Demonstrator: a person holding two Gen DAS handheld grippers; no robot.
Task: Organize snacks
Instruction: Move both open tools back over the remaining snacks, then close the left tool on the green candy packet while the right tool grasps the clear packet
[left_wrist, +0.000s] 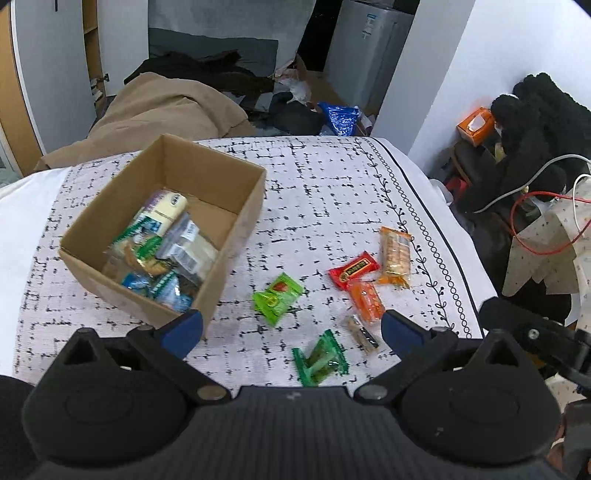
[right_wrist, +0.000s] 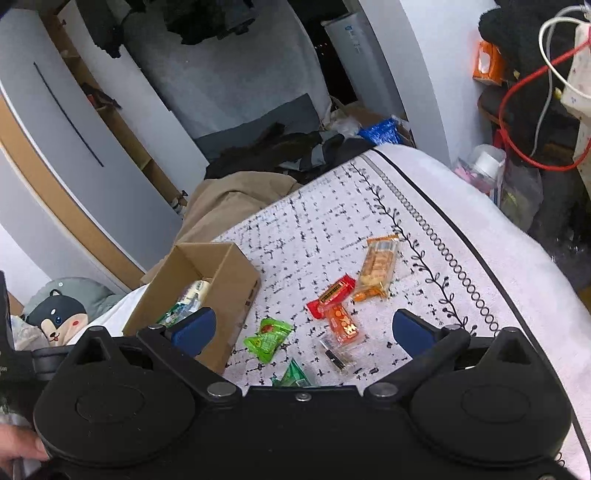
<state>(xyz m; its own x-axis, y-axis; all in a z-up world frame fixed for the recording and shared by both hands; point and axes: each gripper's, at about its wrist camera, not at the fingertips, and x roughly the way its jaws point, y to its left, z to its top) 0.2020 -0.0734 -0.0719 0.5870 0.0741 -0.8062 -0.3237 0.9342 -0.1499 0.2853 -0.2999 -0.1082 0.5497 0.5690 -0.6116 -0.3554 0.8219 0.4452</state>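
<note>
A cardboard box (left_wrist: 236, 206) (right_wrist: 236, 266) holding several snack packets stands on the patterned cloth at the left. Loose on the cloth to its right lie a light green packet (left_wrist: 277, 298) (right_wrist: 266, 339), a dark green packet (left_wrist: 320, 359) (right_wrist: 292, 376), a red packet (left_wrist: 354, 270) (right_wrist: 331, 295), an orange packet (left_wrist: 366, 300) (right_wrist: 342, 323), a long orange biscuit pack (left_wrist: 396, 256) (right_wrist: 377, 267) and a small clear dark-centred packet (left_wrist: 362, 333) (right_wrist: 337, 353). My left gripper (left_wrist: 291, 330) hangs open above the green packets. My right gripper (right_wrist: 303, 332) is open above the same snacks, holding nothing.
The cloth (left_wrist: 325, 184) covers a bed whose right edge drops off near cables (left_wrist: 543, 221) and dark clothes. A tan blanket (left_wrist: 162, 107) and clutter lie beyond the far edge. A dog plush (right_wrist: 61, 317) sits at the left. A hand (right_wrist: 18, 446) shows bottom left.
</note>
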